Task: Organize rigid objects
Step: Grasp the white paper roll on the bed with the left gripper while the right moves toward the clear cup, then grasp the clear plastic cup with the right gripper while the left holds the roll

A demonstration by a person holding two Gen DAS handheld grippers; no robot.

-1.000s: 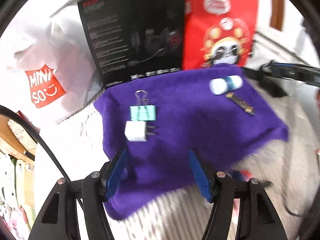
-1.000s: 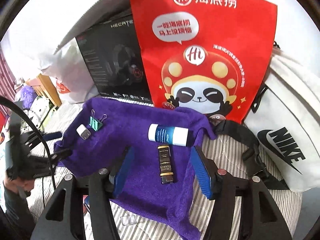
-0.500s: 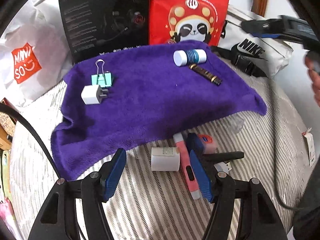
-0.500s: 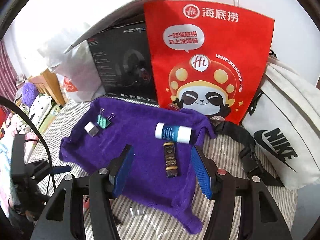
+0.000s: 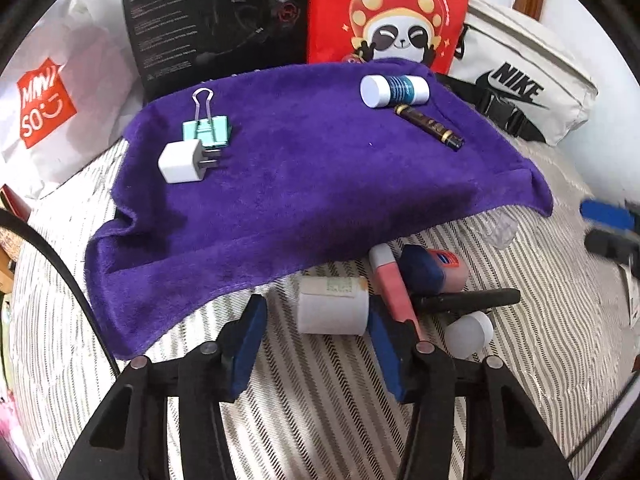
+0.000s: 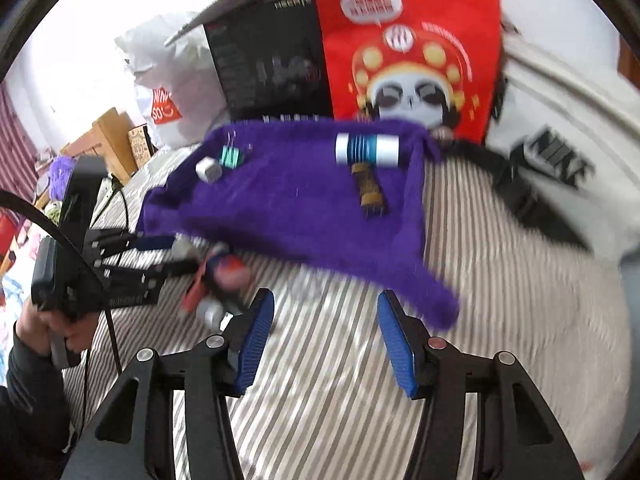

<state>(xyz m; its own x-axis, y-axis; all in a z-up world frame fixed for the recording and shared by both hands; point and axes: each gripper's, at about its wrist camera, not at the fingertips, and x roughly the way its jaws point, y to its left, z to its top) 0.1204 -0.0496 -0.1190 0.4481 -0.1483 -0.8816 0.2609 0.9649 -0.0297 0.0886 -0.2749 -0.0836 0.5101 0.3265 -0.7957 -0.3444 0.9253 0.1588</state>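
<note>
A purple cloth (image 5: 320, 184) lies on a striped bed and carries a teal binder clip (image 5: 206, 130), a white charger plug (image 5: 182, 160), a white-and-blue tube (image 5: 394, 90) and a brown-gold stick (image 5: 430, 126). In front of it is a loose pile: a white roll (image 5: 332, 310), a pink pen (image 5: 394, 284), a blue-and-orange piece (image 5: 436, 268), a black pen (image 5: 468, 300) and a white cap (image 5: 468, 334). My left gripper (image 5: 316, 310) is closing with the roll between its tips, the left pad still apart from it. My right gripper (image 6: 325, 296) is closing over bare bedding with nothing between its fingers.
A black box (image 5: 216, 20), a red panda bag (image 5: 388, 12), a white Nike bag (image 5: 520, 80) and a white Miniso bag (image 5: 44, 100) stand behind the cloth. A clear plastic piece (image 5: 500, 228) lies by the cloth's right corner. A person's hand (image 6: 48, 328) holds the left gripper.
My left gripper sank from the cloth to the pile in front of it, and its jaws narrowed around the white roll. My right gripper swept sideways off the cloth to the striped bedding.
</note>
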